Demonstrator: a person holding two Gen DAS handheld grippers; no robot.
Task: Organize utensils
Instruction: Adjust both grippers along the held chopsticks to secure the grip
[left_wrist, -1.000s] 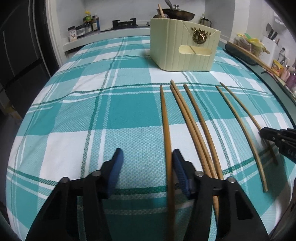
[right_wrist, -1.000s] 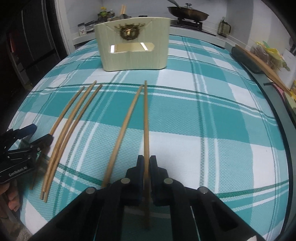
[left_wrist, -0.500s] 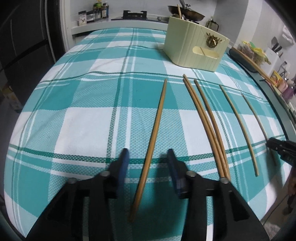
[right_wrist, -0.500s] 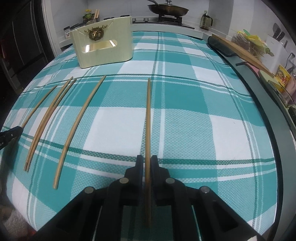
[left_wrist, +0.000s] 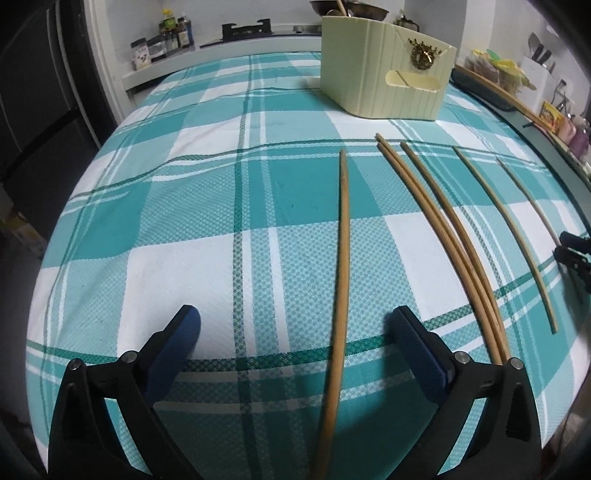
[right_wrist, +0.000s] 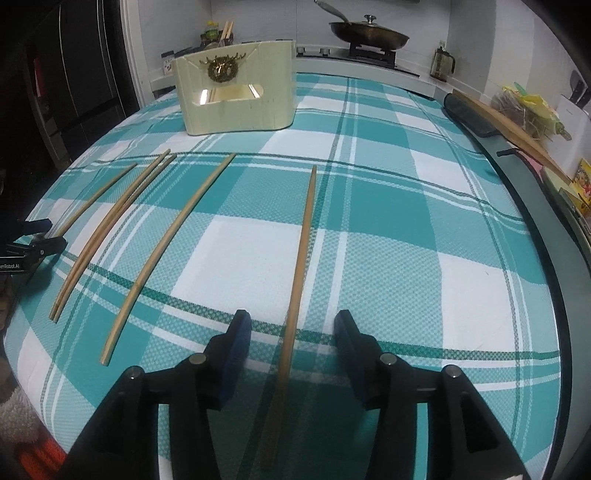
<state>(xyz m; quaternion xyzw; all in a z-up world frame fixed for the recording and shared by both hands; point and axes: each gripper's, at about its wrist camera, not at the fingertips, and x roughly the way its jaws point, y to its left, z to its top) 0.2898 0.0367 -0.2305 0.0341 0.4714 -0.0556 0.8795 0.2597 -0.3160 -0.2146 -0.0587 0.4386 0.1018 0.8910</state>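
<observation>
Both grippers spread wide, each straddling a chopstick, nothing pinched.

Left gripper (left_wrist: 293, 328) has one chopstick (left_wrist: 341, 266) running between its fingers, likely lined up for a grab; right gripper (right_wrist: 293, 328) straddles another chopstick (right_wrist: 301, 251). Both lie flat on the checked counter (left_wrist: 184, 229), pointing toward the cream holder (right_wrist: 236, 99) farther back. Hard to tell whether either gripper touches the cloth.

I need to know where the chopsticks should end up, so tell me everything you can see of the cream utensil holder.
The cream utensil holder is a ribbed box with rounded corners, plastic by its look, upright on the checked tablecloth at the far side. A gold antlered emblem sits above a cutout slot in its front. Chopstick ends rise behind its rim. Neither gripper touches it.
</observation>
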